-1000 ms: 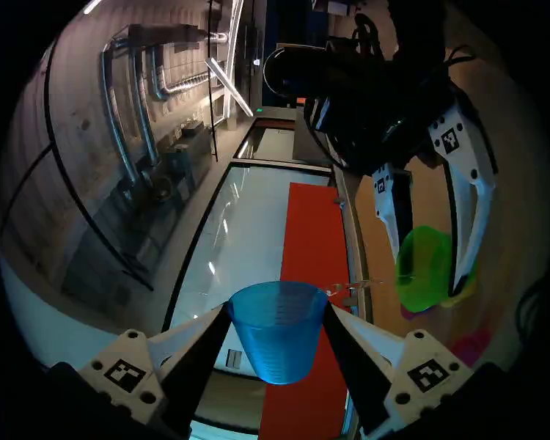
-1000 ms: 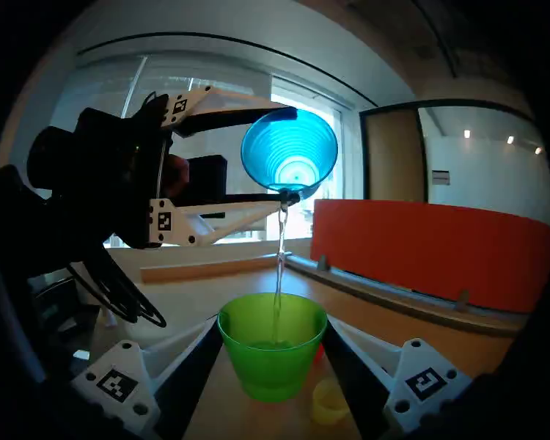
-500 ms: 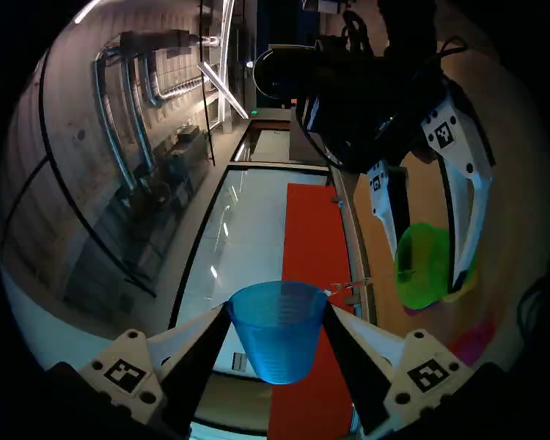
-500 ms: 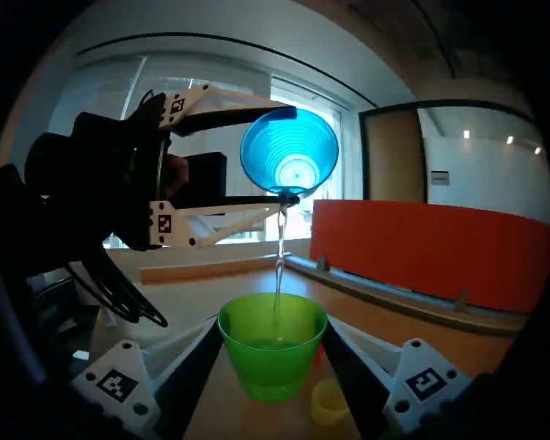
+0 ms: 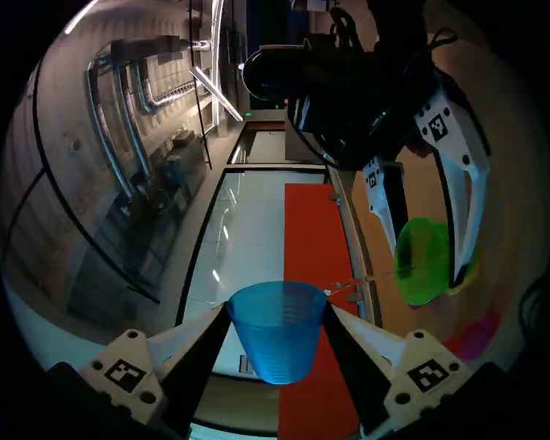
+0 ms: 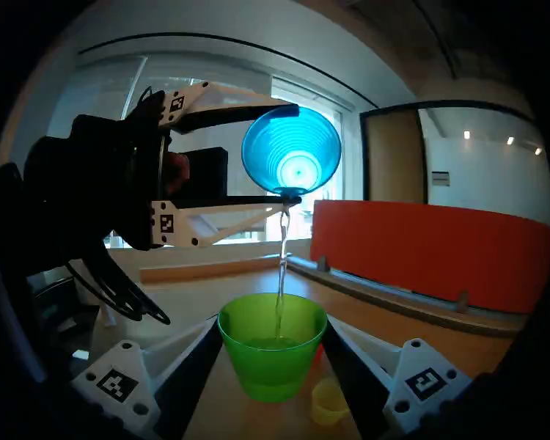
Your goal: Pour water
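While tipped sideways above the green cup (image 6: 271, 352), clamped tight in the left gripper (image 6: 291, 155): blue cup (image 6: 292, 147). Thin water stream (image 6: 281, 257) from its lip straight down into the green cup, part full. Right gripper (image 6: 272, 330) squeezed onto the green cup from both sides; on the table (image 6: 202, 293) or just off it, cannot tell. Small yellow cap (image 6: 328, 402) just beside the green cup, red panel (image 6: 436, 249) well behind.
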{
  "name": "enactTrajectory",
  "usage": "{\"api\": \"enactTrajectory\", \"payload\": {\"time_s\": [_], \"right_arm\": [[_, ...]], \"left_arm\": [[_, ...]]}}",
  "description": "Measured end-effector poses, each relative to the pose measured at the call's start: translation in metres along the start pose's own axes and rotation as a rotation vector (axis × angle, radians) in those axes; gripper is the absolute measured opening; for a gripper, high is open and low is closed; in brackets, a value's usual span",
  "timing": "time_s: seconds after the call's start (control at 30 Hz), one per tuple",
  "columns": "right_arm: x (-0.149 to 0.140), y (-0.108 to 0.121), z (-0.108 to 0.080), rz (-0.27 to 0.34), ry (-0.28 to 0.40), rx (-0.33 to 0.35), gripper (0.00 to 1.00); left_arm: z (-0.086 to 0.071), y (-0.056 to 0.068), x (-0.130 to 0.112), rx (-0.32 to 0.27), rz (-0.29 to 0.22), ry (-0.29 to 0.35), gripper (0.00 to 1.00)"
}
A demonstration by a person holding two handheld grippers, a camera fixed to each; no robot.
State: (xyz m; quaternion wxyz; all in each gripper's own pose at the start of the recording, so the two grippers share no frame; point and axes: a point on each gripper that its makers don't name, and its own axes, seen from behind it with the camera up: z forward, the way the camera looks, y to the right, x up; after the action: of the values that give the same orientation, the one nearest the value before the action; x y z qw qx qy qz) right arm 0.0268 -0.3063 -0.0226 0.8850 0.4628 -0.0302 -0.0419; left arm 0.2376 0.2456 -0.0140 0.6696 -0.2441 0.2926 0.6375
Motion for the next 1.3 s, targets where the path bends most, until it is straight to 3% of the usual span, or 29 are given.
{"api": "enactTrajectory", "payload": {"time_s": [0.47,0.73,0.97,1.3], "right_arm": [[0.000,0.002,-0.001,0.001,0.001,-0.003,0.91],[-0.002,0.003,-0.001,0.002,0.001,-0.005,0.91],[-0.002,0.005,-0.001,0.003,0.001,-0.007,0.91],[-0.001,0.004,-0.002,0.001,0.002,-0.008,0.91]], "left_arm": [[0.001,0.001,0.005,0.005,0.044,0.006,0.88],[0.002,0.009,0.009,-0.003,0.068,0.011,0.88],[0.002,0.010,0.010,-0.005,0.067,0.011,0.88],[0.006,0.002,0.006,-0.004,0.055,0.011,0.88]]}}
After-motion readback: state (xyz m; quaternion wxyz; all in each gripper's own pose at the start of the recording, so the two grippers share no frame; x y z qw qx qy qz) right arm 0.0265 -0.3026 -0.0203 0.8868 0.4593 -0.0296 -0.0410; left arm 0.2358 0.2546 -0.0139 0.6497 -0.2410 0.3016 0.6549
